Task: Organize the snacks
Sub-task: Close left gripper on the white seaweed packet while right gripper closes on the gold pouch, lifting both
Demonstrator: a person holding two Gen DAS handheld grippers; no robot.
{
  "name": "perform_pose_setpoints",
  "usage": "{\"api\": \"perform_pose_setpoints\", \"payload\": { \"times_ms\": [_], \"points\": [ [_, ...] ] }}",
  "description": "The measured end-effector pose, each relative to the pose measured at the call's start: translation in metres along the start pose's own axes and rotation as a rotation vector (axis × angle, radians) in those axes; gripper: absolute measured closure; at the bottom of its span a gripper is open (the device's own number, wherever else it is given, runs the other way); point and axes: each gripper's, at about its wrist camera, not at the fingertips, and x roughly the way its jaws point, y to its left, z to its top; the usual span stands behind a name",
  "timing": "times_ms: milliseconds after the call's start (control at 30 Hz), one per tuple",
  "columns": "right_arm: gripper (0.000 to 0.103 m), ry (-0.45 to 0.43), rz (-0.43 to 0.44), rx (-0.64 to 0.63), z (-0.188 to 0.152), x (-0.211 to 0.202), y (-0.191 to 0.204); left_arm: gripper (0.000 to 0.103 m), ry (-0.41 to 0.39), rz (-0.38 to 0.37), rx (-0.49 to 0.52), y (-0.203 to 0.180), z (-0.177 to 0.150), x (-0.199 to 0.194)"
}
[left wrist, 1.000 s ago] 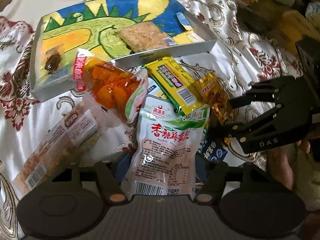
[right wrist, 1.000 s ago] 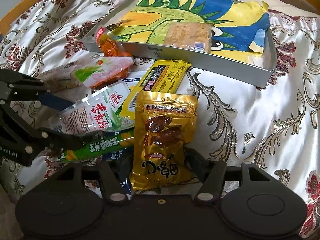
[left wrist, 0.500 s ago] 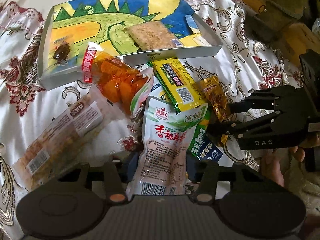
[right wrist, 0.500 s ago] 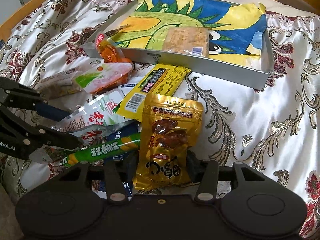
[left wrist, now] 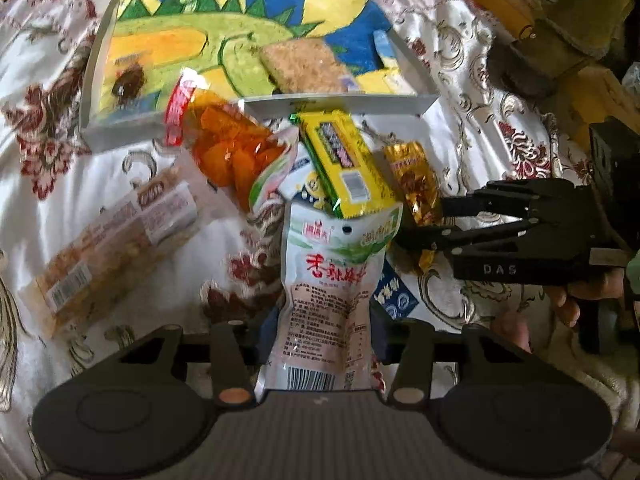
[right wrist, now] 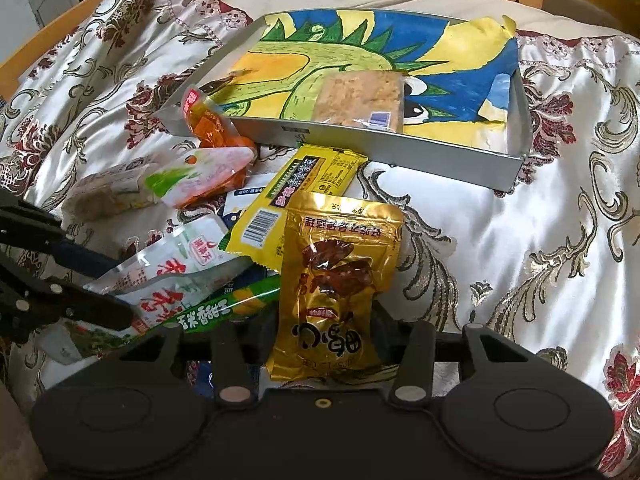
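Only one cracker pack (right wrist: 362,98) is placed in the tray (right wrist: 452,156). The left gripper (left wrist: 324,330) is closed on a white pouch (left wrist: 332,280), the right gripper (right wrist: 322,330) on a gold pouch (right wrist: 336,276); other snacks are left on the bed (right wrist: 520,248).

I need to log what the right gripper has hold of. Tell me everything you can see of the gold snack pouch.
The gold snack pouch is a shiny foil packet with dark lettering and a picture of reddish-brown pieces. It lies lengthwise, its lower part pinched at both sides in the right gripper, whose jaws have just been closing on it. Its top edge overlaps the yellow packet and its left edge a green stick pack, on the patterned bedcover.
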Motion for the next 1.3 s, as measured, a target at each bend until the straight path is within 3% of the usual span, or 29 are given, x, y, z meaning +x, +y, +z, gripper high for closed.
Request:
{"api": "perform_pose_setpoints", "payload": {
  "times_ms": [133, 233, 400, 733, 833, 1033, 1133, 1300],
  "points": [
    [0.054, 0.006, 0.001, -0.007, 0.000, 0.000, 0.002, 0.045, 0.022, 0.054, 0.004, 0.001, -0.001, 0.010],
    [0.054, 0.013, 0.003, -0.013, -0.002, 0.001, 0.003, 0.032, 0.036, 0.079, 0.022, -0.001, 0.000, 0.016],
    [0.054, 0.018, 0.006, -0.025, -0.002, 0.002, 0.006, 0.020, 0.045, 0.138, 0.116, -0.016, 0.000, 0.026],
    [0.053, 0.025, 0.001, -0.034, -0.002, 0.003, 0.008, 0.015, 0.055, 0.211, 0.191, -0.029, 0.003, 0.047],
    [0.053, 0.025, 0.001, -0.032, -0.002, 0.004, 0.008, 0.017, 0.053, 0.207, 0.200, -0.028, 0.001, 0.046],
    [0.053, 0.018, 0.010, -0.026, -0.002, 0.001, 0.007, 0.035, 0.036, 0.146, 0.141, -0.020, 0.003, 0.033],
    [0.054, 0.015, 0.018, -0.027, -0.002, 0.000, 0.007, 0.045, 0.035, 0.124, 0.084, -0.014, 0.004, 0.026],
    [0.054, 0.008, 0.025, -0.026, -0.002, -0.003, 0.006, 0.052, 0.047, 0.076, -0.006, -0.004, 0.002, 0.017]
  ]
}}
